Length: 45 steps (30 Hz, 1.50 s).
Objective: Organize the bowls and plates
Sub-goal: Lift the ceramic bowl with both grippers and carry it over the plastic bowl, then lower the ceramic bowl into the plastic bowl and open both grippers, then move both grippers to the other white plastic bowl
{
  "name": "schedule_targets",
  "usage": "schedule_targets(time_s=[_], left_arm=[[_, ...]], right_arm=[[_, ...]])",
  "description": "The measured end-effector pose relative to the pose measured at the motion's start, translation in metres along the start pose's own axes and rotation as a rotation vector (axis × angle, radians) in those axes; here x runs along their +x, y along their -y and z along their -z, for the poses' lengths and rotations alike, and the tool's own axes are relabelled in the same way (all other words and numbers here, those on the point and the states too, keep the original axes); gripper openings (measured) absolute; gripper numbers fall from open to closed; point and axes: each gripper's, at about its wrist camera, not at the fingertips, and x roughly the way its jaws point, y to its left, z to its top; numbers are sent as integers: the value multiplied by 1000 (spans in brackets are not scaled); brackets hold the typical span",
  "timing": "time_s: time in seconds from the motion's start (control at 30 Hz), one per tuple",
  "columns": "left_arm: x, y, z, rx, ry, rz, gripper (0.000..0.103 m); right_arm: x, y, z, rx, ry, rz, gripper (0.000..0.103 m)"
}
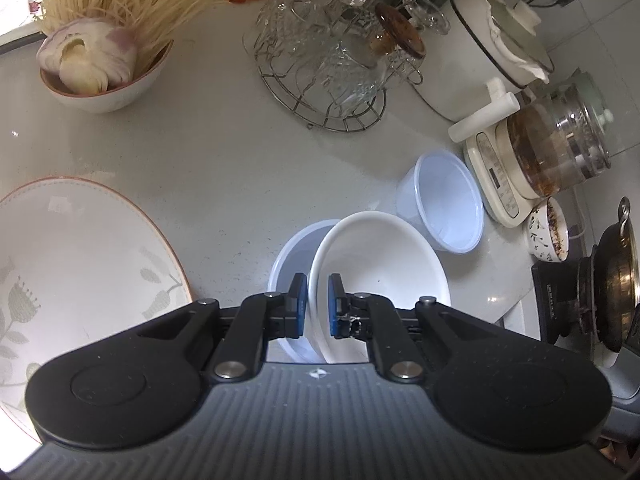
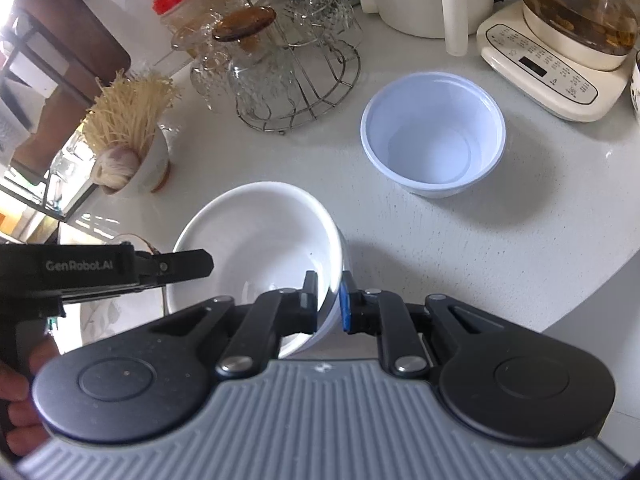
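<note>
A white ceramic bowl (image 1: pixel 380 256) hangs tilted over the pale counter, held by both grippers. My left gripper (image 1: pixel 318 304) is shut on its near rim, one pad inside and one outside. Just under that bowl lies a translucent plastic bowl (image 1: pixel 286 256), partly covered. In the right wrist view my right gripper (image 2: pixel 329 300) is shut on the right rim of the white bowl (image 2: pixel 256 240), and the left gripper (image 2: pixel 188 266) reaches in from the left to the opposite rim. A second plastic bowl (image 2: pixel 432 136) stands apart behind. A large leaf-patterned plate (image 1: pixel 80 264) lies at the left.
A bowl of noodles and garlic (image 1: pixel 100 68) sits at the back left, with a wire rack of glasses (image 1: pixel 328 60) beside it. A white pot (image 1: pixel 488 52), a kettle on its base (image 1: pixel 532 160) and a patterned cup (image 1: pixel 548 232) crowd the right. A stove with a dark pot (image 1: pixel 608 300) is beyond.
</note>
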Motion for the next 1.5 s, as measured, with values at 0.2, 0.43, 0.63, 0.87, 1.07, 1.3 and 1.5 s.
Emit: schedule_targets(time_s=[0.2, 0.43, 0.63, 0.87, 1.07, 1.3, 1.5], left_arm=[[-1, 2, 0, 31, -2, -7, 11], [-3, 2, 2, 51, 7, -25, 12], [-11, 1, 4, 65, 29, -26, 26], [-33, 10, 5, 130, 93, -25, 27], [-63, 23, 5, 164, 135, 14, 27], [-101, 40, 11, 240, 222, 41, 27], [-129, 46, 21, 308, 273, 61, 27]], right_arm=[[0, -1, -1, -2, 6, 12, 15], [-3, 1, 1, 26, 12, 30, 15], [-8, 0, 4, 28, 23, 40, 35], [-27, -7, 5, 29, 97, 48, 46], [-58, -11, 7, 36, 212, 58, 46], [-99, -19, 11, 47, 346, 94, 46], [-124, -40, 22, 33, 427, 131, 46]])
